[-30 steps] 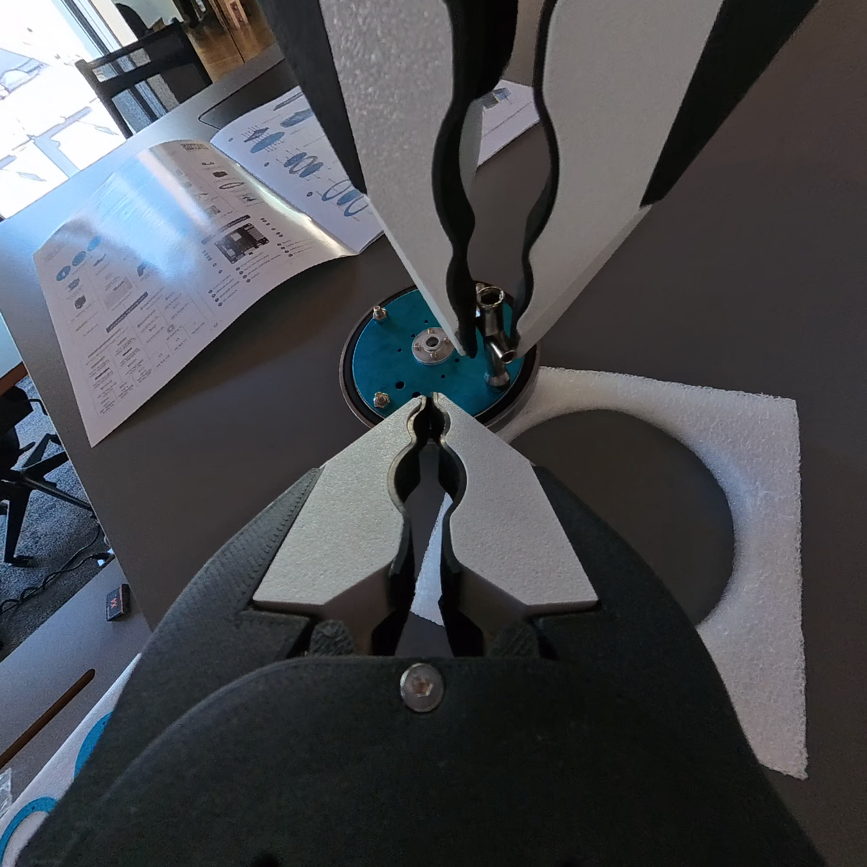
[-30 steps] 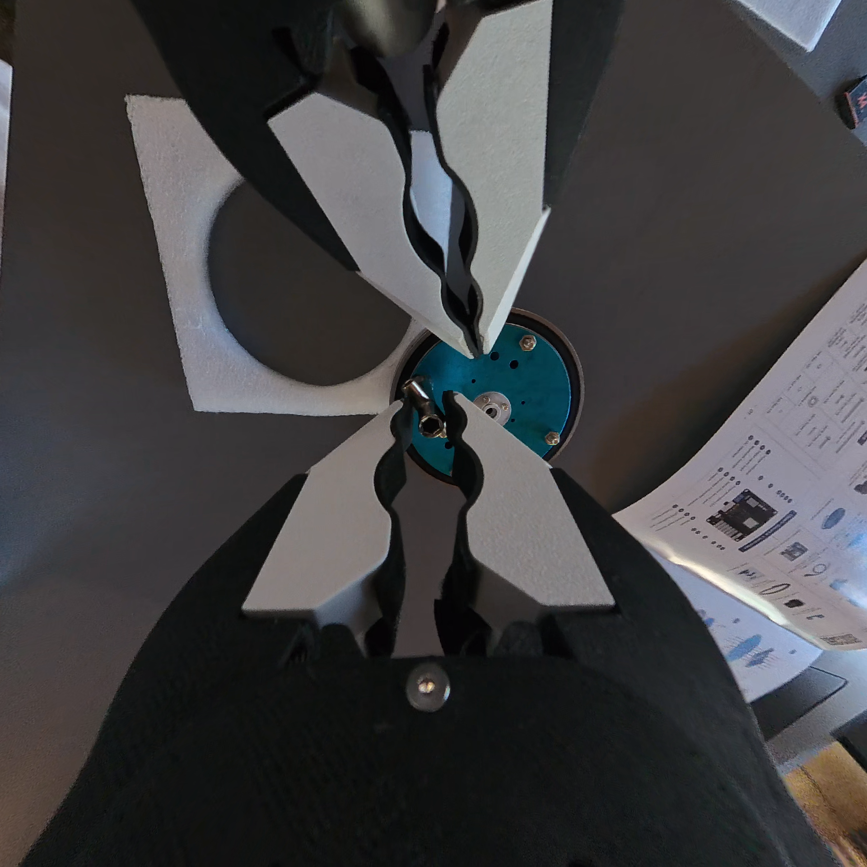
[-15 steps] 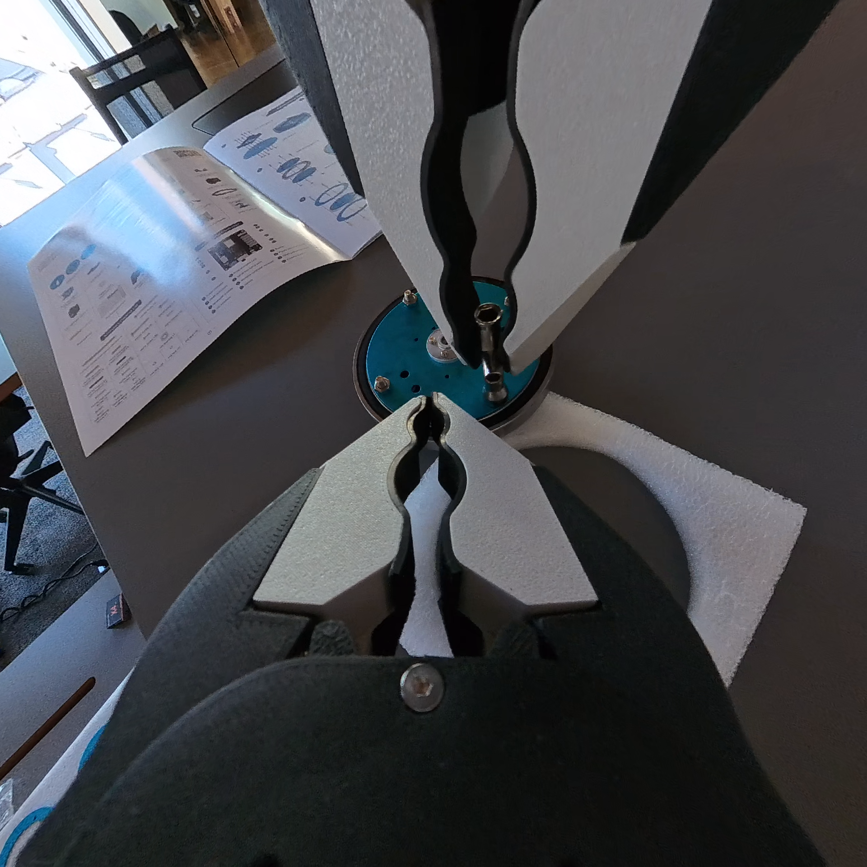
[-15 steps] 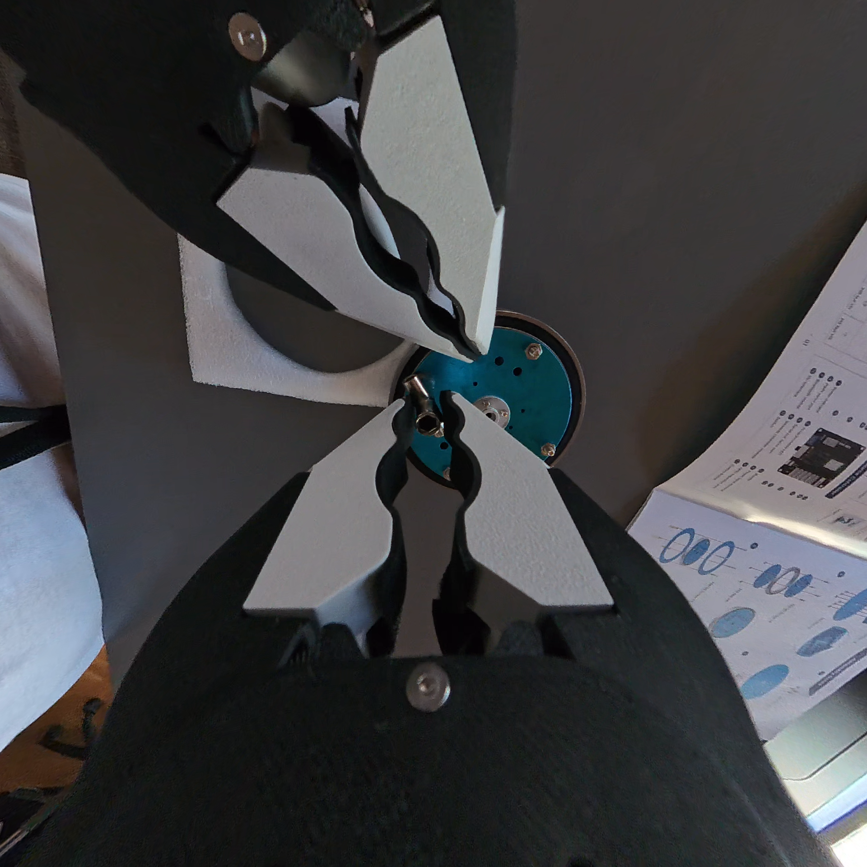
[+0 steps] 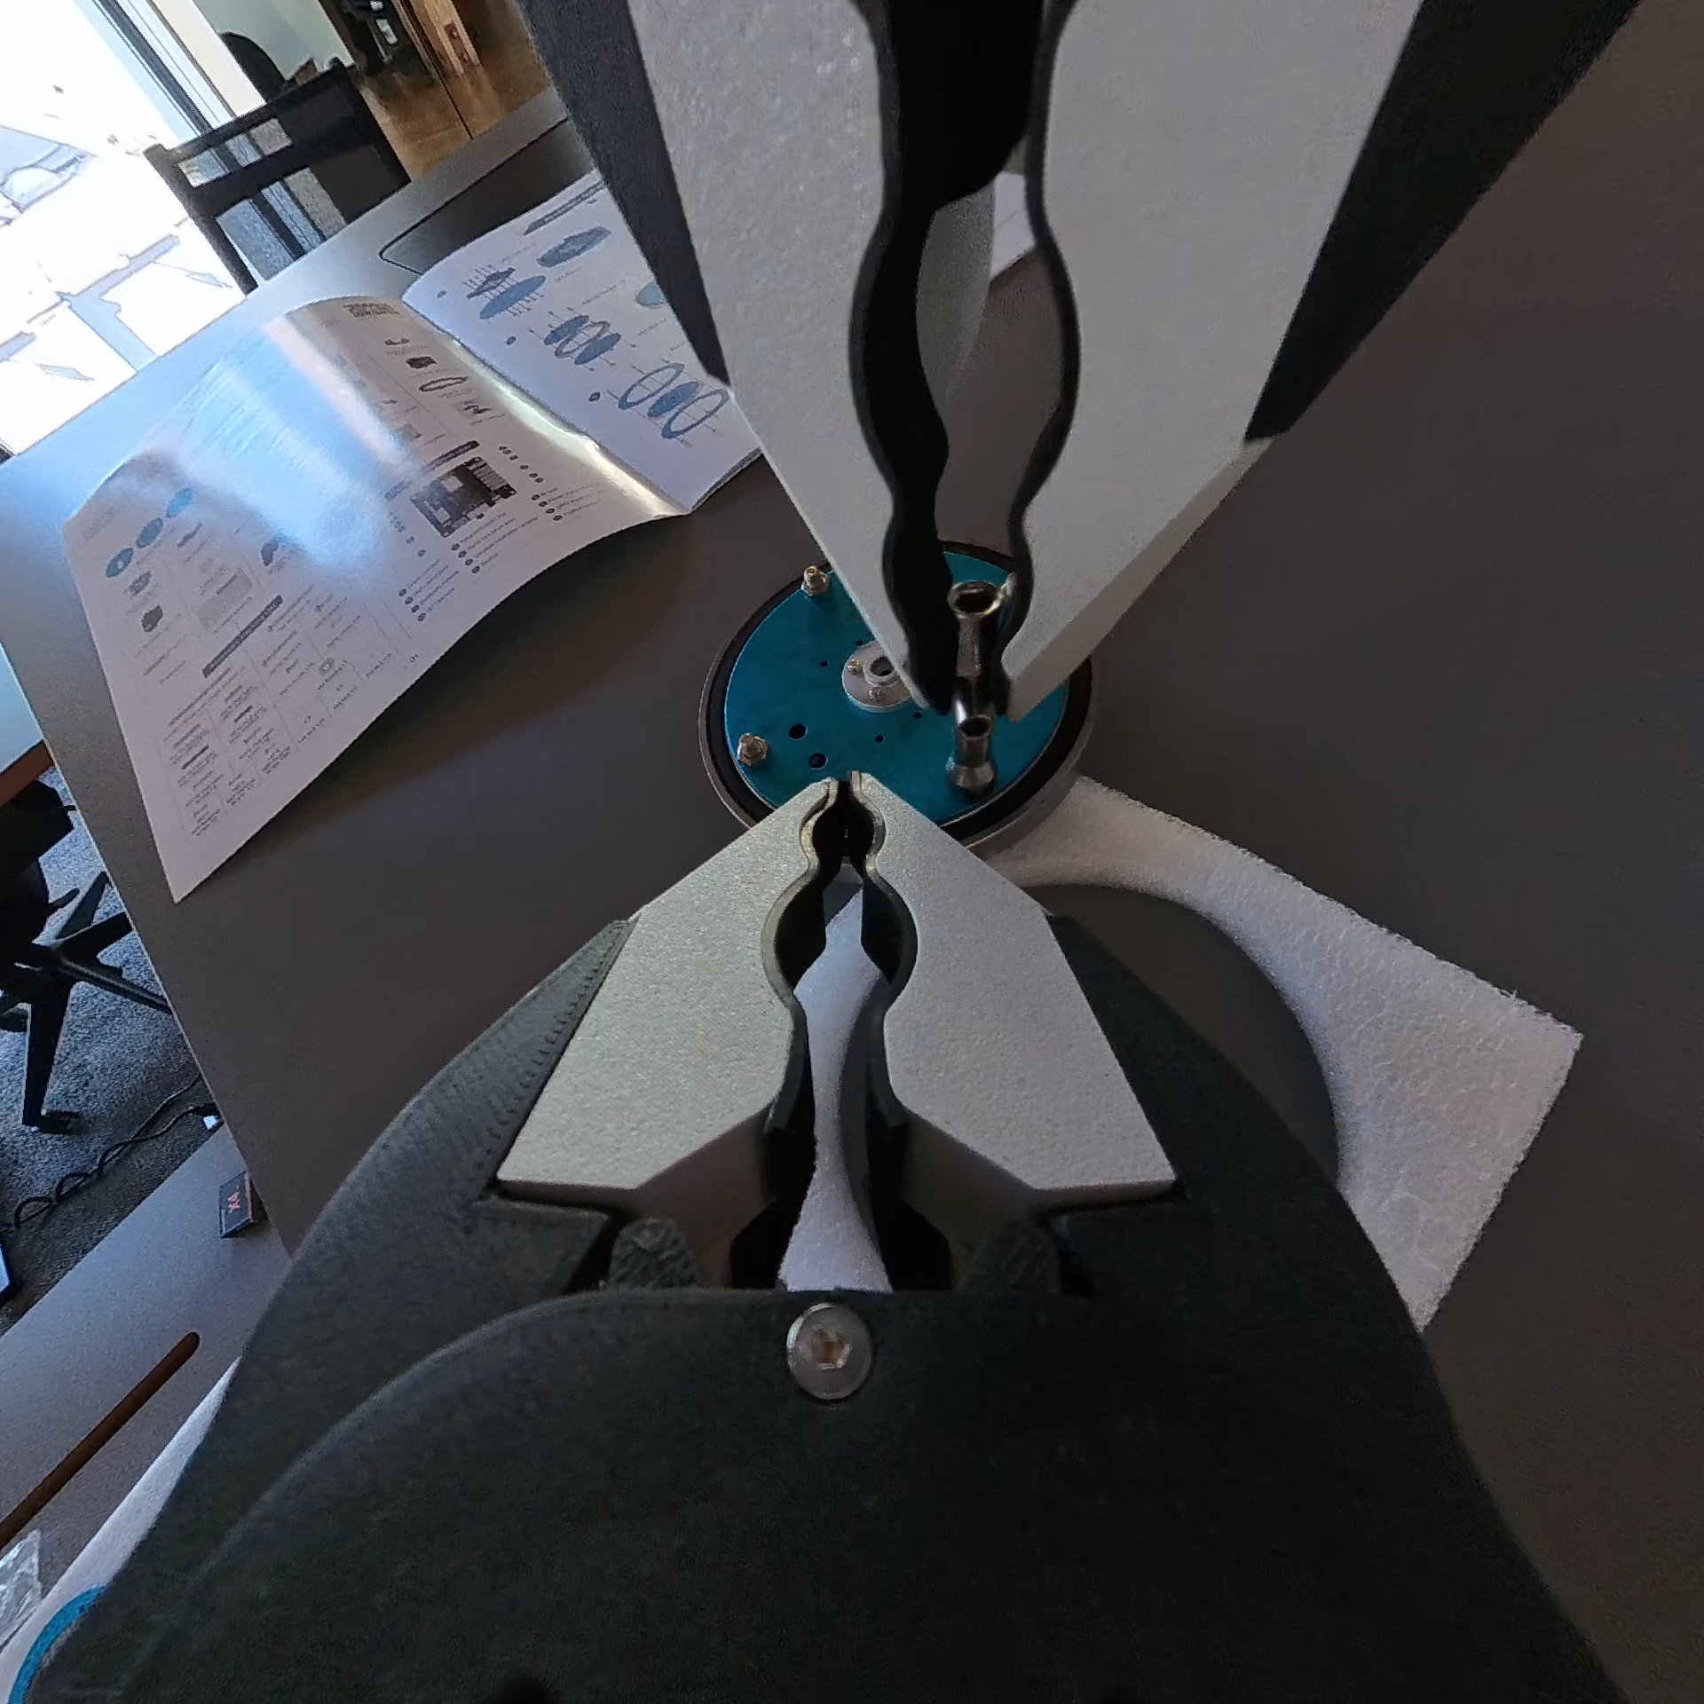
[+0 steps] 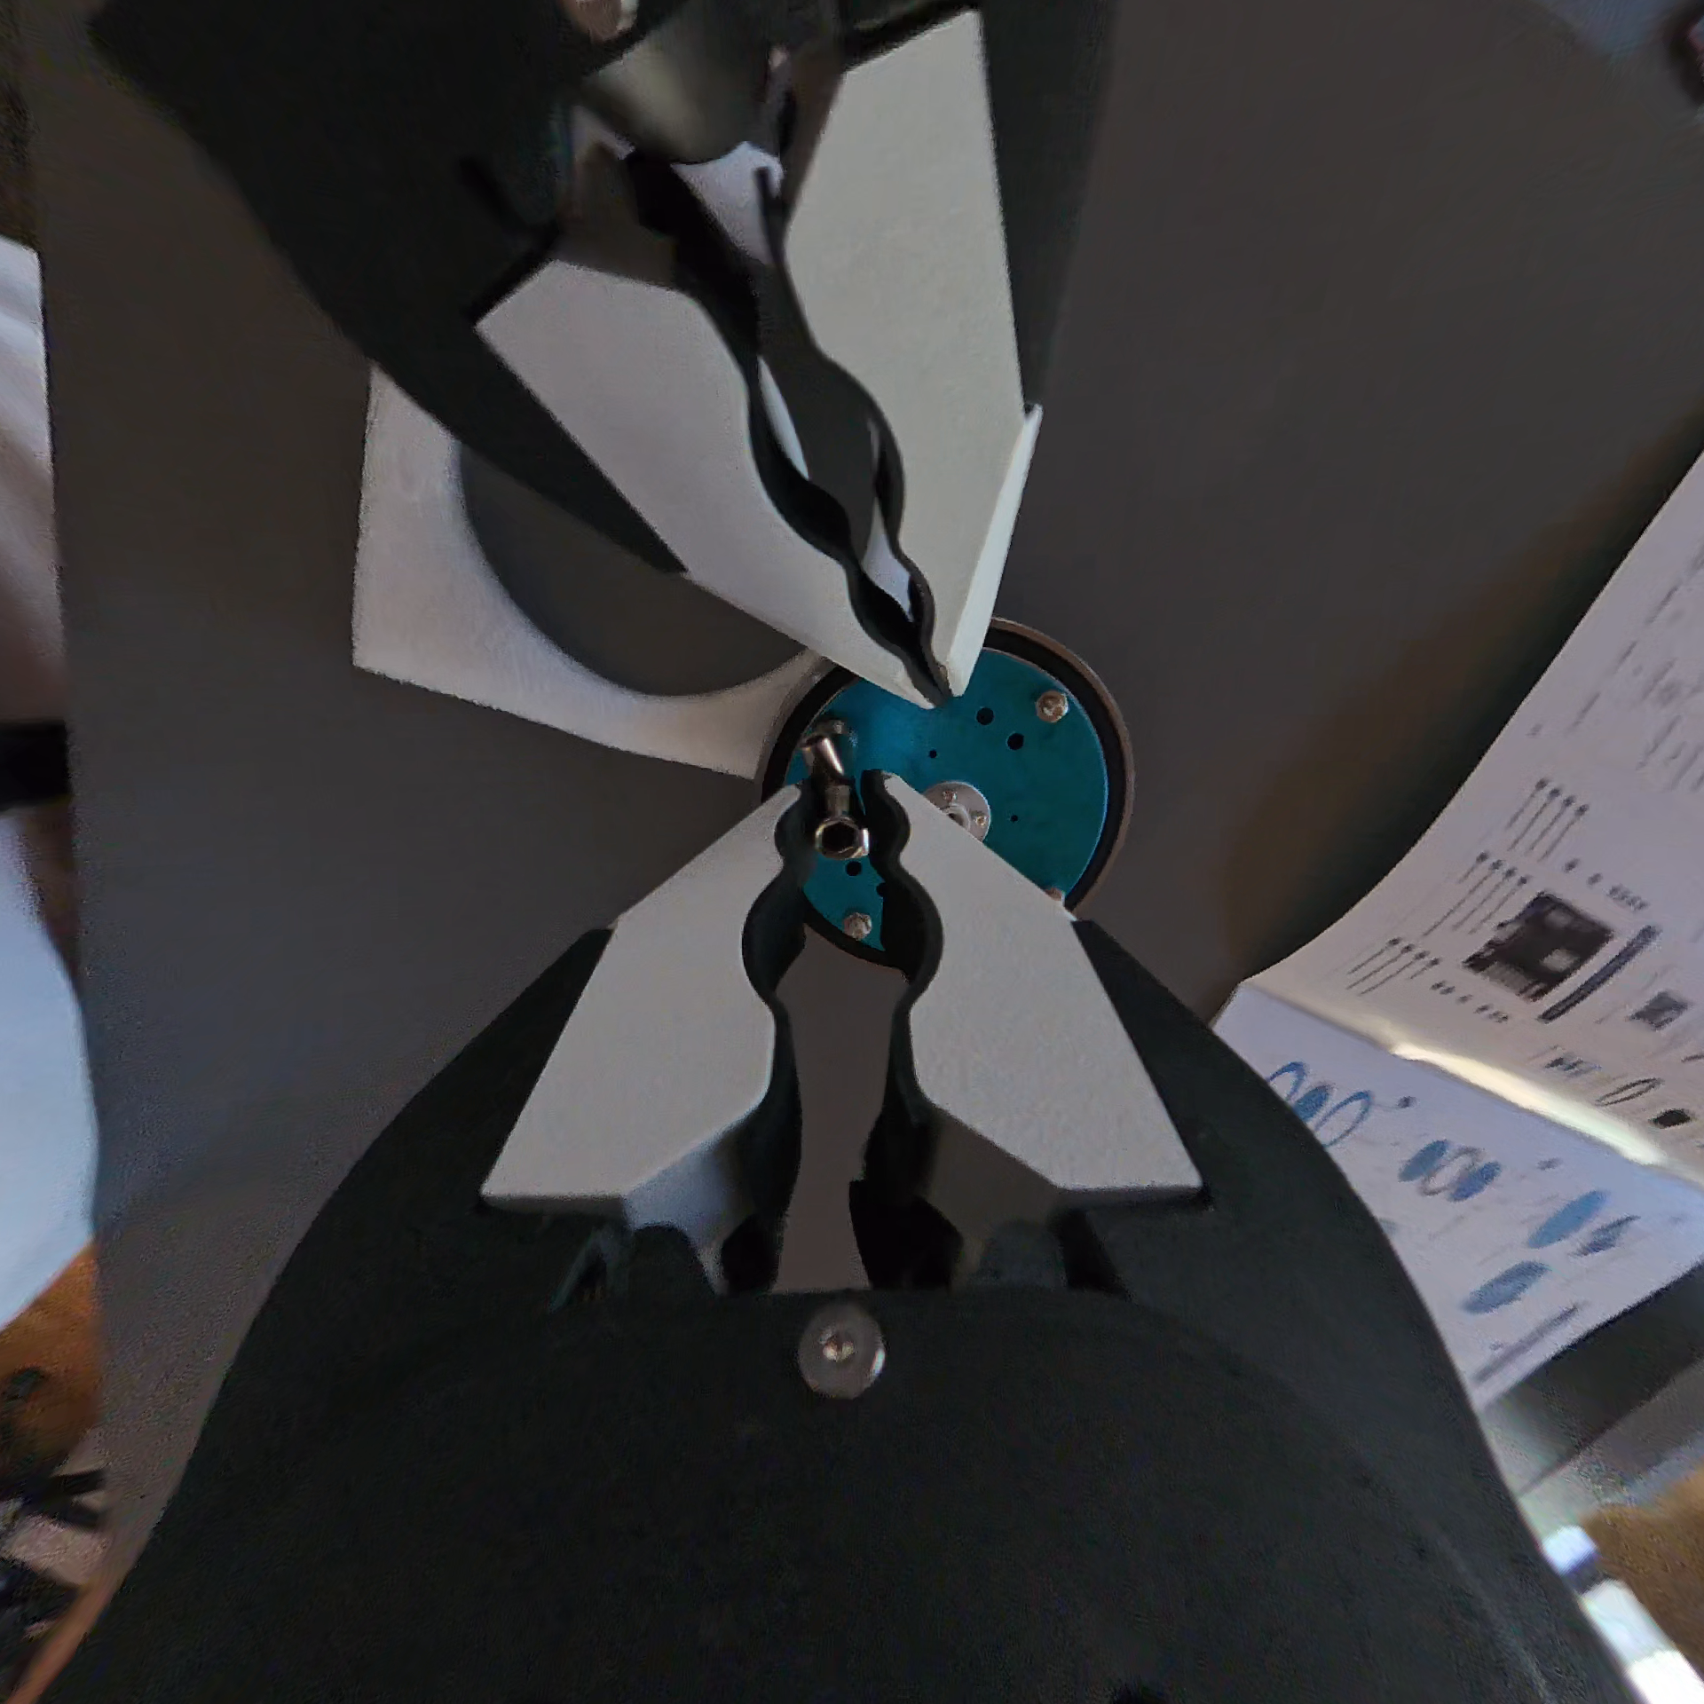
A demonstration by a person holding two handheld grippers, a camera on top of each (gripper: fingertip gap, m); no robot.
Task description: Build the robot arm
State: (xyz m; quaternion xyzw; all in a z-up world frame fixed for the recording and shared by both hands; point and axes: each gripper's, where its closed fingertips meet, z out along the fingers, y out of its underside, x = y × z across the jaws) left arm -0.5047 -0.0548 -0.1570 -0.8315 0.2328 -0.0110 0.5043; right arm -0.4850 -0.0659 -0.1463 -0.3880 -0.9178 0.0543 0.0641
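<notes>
A round wheel unit with a blue disc face [image 5: 811, 682] lies on the dark grey table; it also shows in the right wrist view [image 6: 1014, 765]. My right gripper [image 6: 839, 793] is shut on a small metal cross-shaped socket wrench [image 6: 834, 816]. In the left wrist view the right gripper [image 5: 968, 705] comes down from above, and the wrench [image 5: 968, 636] stands upright with its lower end on a nut near the disc's edge. My left gripper [image 5: 844, 791] is shut with nothing between its fingers, its tips at the disc's near edge. It also shows in the right wrist view [image 6: 936, 692].
A white foam sheet with a round cut-out [image 5: 1337, 1014] lies against the wheel unit. Open printed sheets [image 5: 304, 572] lie on the table on the other side. A dark chair [image 5: 267, 184] stands beyond the table. A small black item [image 5: 235, 1203] lies on a lower surface. My left and right fingertips are right by each other.
My right gripper has turned about the wrench, so the foam and printed sheets swing round in its view. My left gripper stays shut at the disc's edge.
</notes>
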